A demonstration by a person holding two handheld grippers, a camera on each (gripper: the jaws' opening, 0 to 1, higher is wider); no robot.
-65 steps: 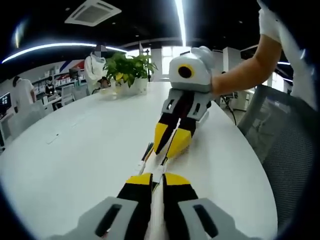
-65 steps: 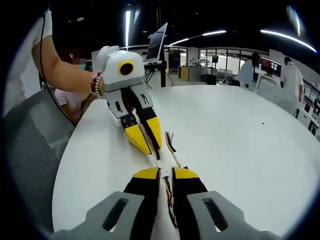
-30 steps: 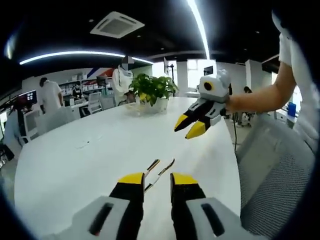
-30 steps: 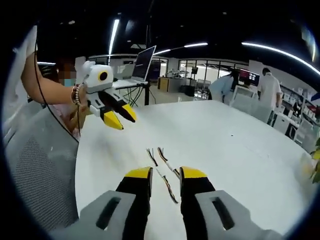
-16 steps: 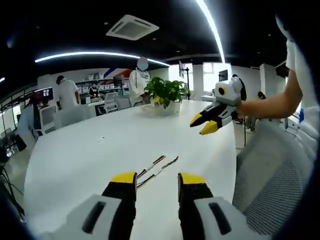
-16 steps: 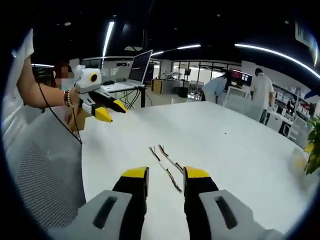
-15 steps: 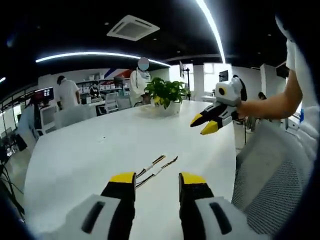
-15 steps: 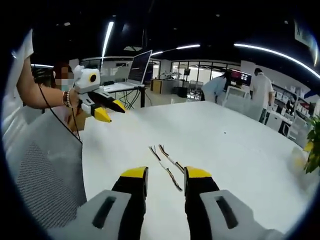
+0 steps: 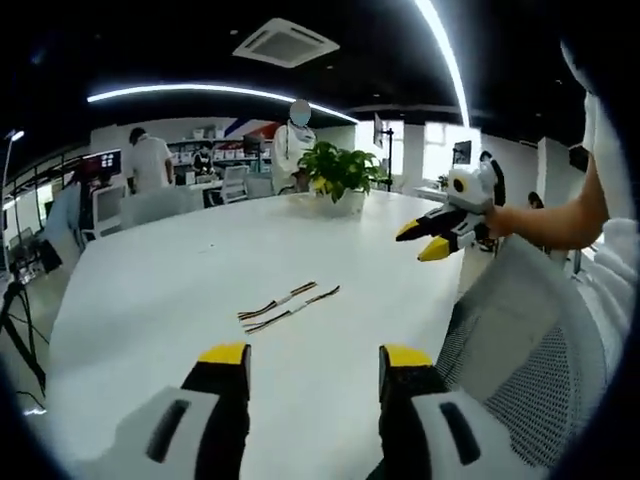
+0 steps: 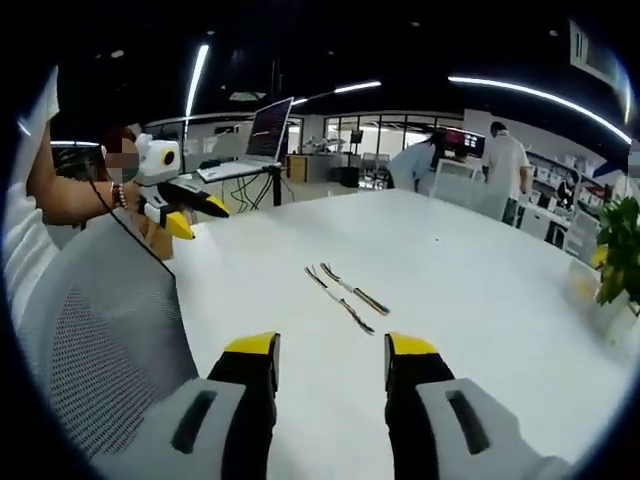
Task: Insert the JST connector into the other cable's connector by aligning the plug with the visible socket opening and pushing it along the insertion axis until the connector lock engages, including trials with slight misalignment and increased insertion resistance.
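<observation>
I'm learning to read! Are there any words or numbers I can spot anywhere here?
None can be read.
Wall screen: picture blurred, no letters clear.
Laptop screen: too small to read.
Cables on the table: no labels visible.

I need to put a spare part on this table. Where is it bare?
Bare white table lies on both sides of the two cables; more lies between them and the potted plant. Only the cables' own spot mid-table is taken.
</observation>
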